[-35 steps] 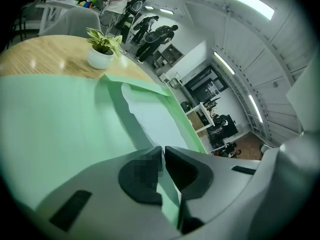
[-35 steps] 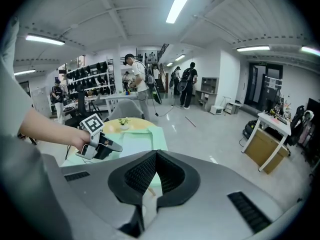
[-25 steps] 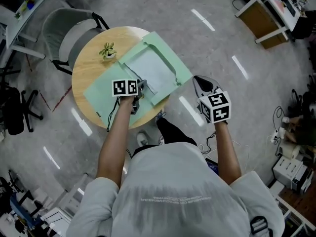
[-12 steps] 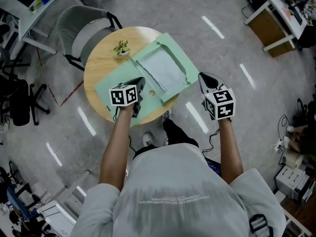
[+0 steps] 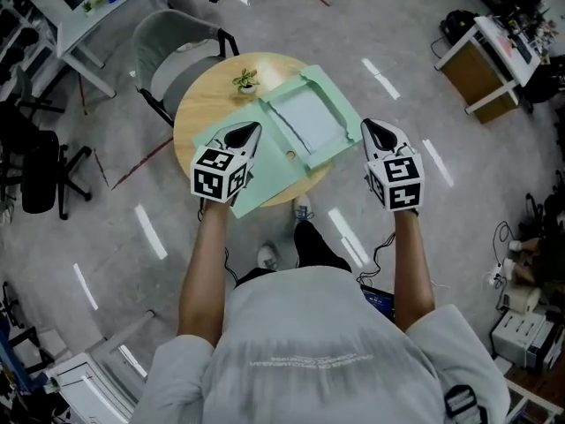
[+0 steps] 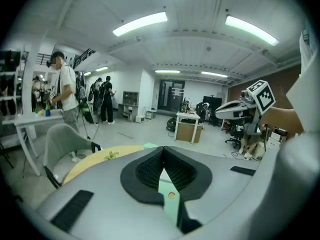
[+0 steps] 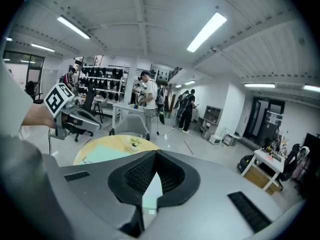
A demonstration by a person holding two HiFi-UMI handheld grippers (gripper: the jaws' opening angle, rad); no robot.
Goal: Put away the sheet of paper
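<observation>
The one sheet of paper (image 5: 306, 117) sits in the one open green folder (image 5: 265, 170) on the round tabletop (image 5: 201, 113), between the two grippers, and neither touches it. Left gripper (image 5: 251, 131) just snapped closed on nothing. Right gripper (image 5: 371, 129) is clenched and empty too. One tiny plant (image 5: 245, 81) nearby.

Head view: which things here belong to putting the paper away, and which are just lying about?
Job: paper, lying in the open green folder; table under them.
Lying about: plant on the table; chair behind it; desk at the right.
</observation>
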